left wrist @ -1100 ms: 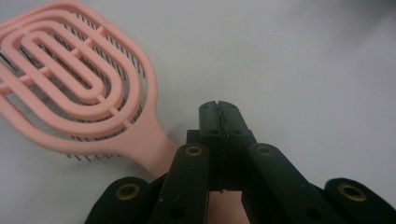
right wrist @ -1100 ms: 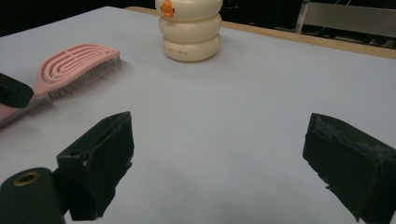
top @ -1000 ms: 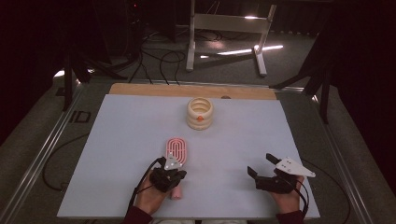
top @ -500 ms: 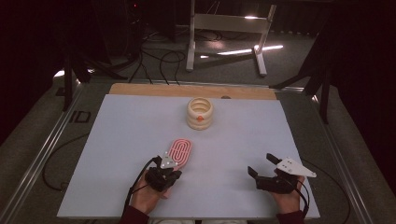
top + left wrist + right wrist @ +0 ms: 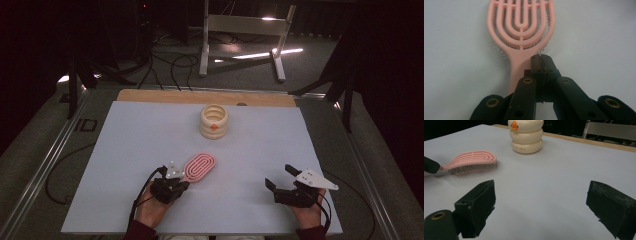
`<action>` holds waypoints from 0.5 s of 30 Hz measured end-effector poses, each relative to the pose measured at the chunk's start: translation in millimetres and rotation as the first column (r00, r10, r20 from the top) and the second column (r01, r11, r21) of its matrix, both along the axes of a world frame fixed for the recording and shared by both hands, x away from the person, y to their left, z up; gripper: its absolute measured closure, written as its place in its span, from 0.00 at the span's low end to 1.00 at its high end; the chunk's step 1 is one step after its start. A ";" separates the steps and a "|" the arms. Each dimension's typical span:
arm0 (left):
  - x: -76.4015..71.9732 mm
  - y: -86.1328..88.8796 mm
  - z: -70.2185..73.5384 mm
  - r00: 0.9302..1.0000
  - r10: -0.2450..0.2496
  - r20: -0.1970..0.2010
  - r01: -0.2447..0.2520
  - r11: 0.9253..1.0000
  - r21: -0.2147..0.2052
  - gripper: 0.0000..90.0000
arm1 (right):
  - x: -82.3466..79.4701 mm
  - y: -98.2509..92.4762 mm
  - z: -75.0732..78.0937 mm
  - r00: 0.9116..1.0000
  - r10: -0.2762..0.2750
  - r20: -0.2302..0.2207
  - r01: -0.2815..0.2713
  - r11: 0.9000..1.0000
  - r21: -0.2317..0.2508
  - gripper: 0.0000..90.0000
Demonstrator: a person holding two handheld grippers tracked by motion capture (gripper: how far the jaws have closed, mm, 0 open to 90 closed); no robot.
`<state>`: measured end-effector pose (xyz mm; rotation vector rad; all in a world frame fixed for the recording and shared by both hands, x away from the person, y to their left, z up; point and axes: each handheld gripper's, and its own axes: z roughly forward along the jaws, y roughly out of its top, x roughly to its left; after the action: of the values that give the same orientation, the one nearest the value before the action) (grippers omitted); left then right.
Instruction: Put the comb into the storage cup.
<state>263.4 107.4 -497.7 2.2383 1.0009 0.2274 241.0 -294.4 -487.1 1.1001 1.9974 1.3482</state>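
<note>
Two grippers sat nearest, at the counter's (image 5: 125,150) front edge. The left gripper (image 5: 176,181) had its jaws closed beside the handle of the one pink brush (image 5: 199,166), gripping nothing. The right gripper (image 5: 280,177) stood with jaws apart over bare counter. Farther back, one cream container (image 5: 214,121) stood alone, open room around it.

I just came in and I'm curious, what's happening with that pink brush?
A person holds a hand-held gripper in each hand. The left hand-held gripper is shut at the handle of the pink hairbrush, which lies bristles down on the white table. The right hand-held gripper waits open. A cream ringed container stands farther back.
</note>
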 end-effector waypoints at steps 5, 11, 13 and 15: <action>-0.4 -0.1 0.0 1.000 -0.003 0.001 0.003 1.000 -0.007 1.00 | 0.0 0.0 0.0 1.000 0.004 0.001 -0.004 1.000 -0.001 0.10; -2.5 5.5 6.4 0.999 -0.010 0.035 0.013 0.997 -0.070 0.98 | -0.5 0.4 0.4 1.000 0.002 0.002 -0.002 1.000 0.002 0.09; -3.9 9.0 10.0 0.998 -0.010 0.062 0.016 0.995 -0.099 0.94 | -0.6 0.2 0.6 1.000 0.002 0.004 -0.002 1.000 0.003 0.09; -6.5 15.7 16.2 0.994 -0.007 0.113 0.022 0.991 -0.135 0.88 | -0.8 0.0 0.9 1.000 0.004 0.006 -0.004 1.000 0.003 0.09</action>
<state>257.0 123.1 -481.4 2.0845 0.9123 0.2672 240.1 -294.4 -486.2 1.0922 1.9953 1.3550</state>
